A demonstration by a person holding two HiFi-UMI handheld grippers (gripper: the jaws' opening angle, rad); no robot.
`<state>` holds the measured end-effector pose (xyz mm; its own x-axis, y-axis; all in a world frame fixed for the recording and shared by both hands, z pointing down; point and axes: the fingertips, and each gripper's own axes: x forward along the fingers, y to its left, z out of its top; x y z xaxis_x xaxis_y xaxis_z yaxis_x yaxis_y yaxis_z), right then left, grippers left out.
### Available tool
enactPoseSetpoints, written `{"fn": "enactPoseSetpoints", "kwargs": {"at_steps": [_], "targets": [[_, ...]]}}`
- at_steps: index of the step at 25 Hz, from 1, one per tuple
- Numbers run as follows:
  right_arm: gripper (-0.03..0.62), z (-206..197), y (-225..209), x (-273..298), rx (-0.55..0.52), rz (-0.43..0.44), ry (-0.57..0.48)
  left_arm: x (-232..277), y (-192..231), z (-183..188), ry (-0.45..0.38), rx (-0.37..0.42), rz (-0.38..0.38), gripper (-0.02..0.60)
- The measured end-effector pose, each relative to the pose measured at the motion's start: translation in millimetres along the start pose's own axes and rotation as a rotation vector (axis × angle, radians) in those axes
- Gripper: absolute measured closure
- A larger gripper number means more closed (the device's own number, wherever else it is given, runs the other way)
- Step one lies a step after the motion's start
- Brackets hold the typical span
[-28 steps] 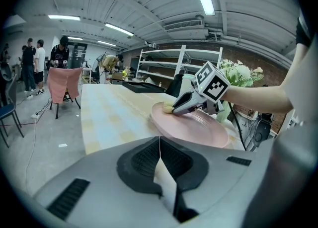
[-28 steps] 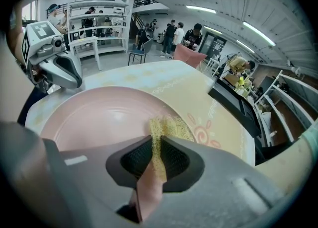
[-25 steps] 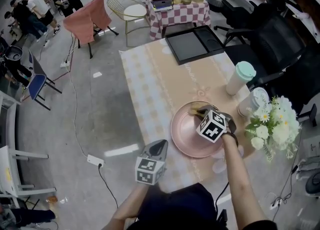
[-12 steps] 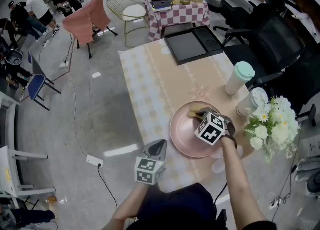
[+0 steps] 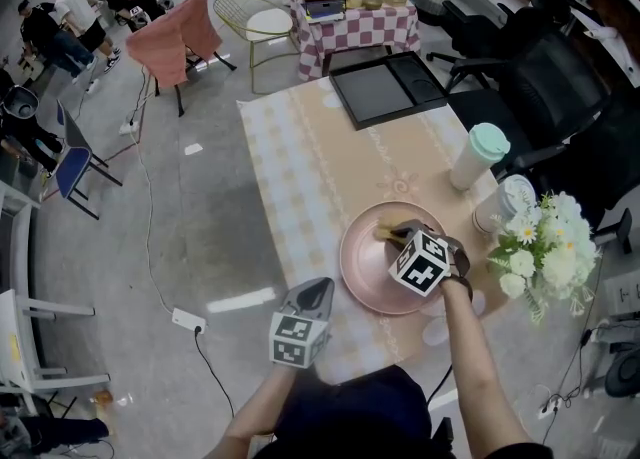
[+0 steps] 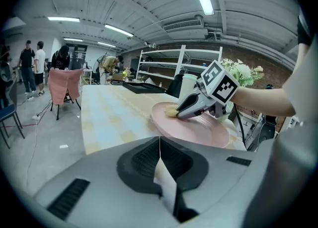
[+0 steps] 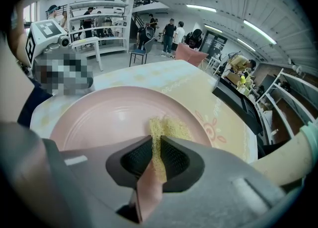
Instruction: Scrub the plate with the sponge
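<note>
1. While the right gripper [image 7: 153, 142] rests over the plate [image 7: 99, 117], its jaws are pinched on the yellow sponge [image 7: 171, 126]. The sponge's free end sticks out past the jaw tips & lies on the plate's inner surface.
2. Seen from the head view, the sponge sits in the plate's far-left part, inside the rim, not at centre.
3. Plate is pink, round & flat on the tabletop [image 5: 300, 167], toward its near right end. Cloth under it is beige w/ pale checks.
4. On the left gripper [image 6: 159, 141], the jaws are pressed together w/ nothing btw them. It hangs by the tabletop's near left edge, apart from the plate, tips pointing toward it.
5. Right of the plate stands a cup w/ mint lid [image 5: 480, 154], upright. A second lidded cup [image 5: 505, 203] is near the plate's right rim, w/ white flowers [image 5: 548, 247] just beside it.
6. At the tabletop's far end lies a black tray [image 5: 388, 89], well apart from the plate.
7. Bkgd: a pink-draped chair [image 5: 175, 42] on the floor, people standing far left.
</note>
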<state>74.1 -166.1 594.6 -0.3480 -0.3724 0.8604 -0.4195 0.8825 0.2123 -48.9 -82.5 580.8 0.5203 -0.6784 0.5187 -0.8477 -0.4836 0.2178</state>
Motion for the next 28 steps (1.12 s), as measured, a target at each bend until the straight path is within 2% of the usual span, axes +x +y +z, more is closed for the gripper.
{"fn": "enactPoseSetpoints", "kwargs": {"at_steps": [9,18,28], "targets": [[0.543,1,9,-4,0.010,0.018,-0.005,-1,0,5,-0.014,0.002,0.002,0.569],[0.542,-2,21,-7,0.019,0.017,-0.011,-1,1,-1,0.008,-0.007,0.010,0.569],[0.543,-3,33,-11,0.021,0.023,-0.013,-1,0,4,-0.017,-0.013,-0.001,0.569]]}}
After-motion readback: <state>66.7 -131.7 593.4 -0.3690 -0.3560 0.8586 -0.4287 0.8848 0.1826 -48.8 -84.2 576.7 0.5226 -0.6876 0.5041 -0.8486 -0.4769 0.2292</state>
